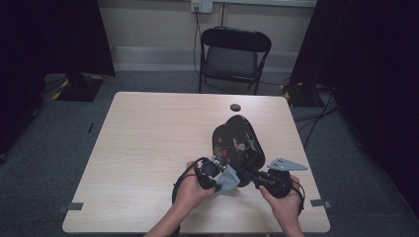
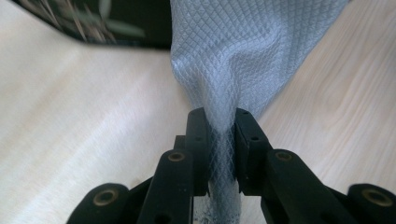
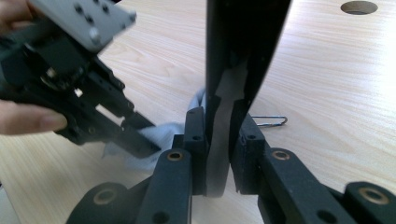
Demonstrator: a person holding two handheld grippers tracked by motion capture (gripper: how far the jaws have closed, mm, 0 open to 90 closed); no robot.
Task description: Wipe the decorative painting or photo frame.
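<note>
Low in the frame, the left gripper (image 2: 219,126) pinches a bunched pale mesh cloth (image 2: 243,56). Right of it, the right gripper (image 3: 219,128) clamps the edge of a black patterned tray (image 1: 236,140) near centre. Beyond, a folding chair (image 1: 234,54) stands at the top.

High view looks down over the table (image 1: 148,148); both tongs views sit close, sharing perhaps the cloth (image 2: 243,51).
</note>
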